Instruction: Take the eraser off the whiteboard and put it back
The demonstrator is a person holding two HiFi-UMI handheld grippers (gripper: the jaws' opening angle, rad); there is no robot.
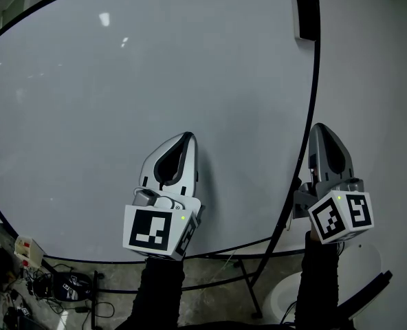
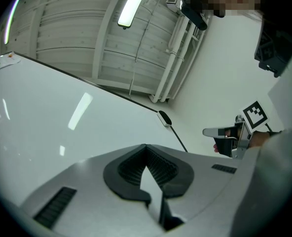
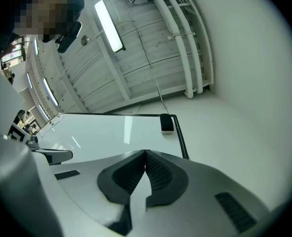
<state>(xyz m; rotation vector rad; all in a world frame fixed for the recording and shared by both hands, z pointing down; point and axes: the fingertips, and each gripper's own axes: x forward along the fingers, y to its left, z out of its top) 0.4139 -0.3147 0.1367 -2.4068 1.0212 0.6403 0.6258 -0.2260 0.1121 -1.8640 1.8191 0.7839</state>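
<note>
Eraser [image 1: 305,16] on whiteboard [image 1: 155,81] top corner, left gripper [image 1: 187,137] and right gripper [image 1: 318,128] closed, empty, well below

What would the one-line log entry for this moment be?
eraser: on whiteboard, top right corner | left gripper: shut, empty | right gripper: shut, empty

Holds the left tongs [image 1: 186,137] tilted upward, tips pressed together. Holds the right tongs [image 1: 320,128] alongside, well apart from the left, tilted up likewise, tips closed tight. Wears dark sleeves [image 1: 159,287] on both forearms.
</note>
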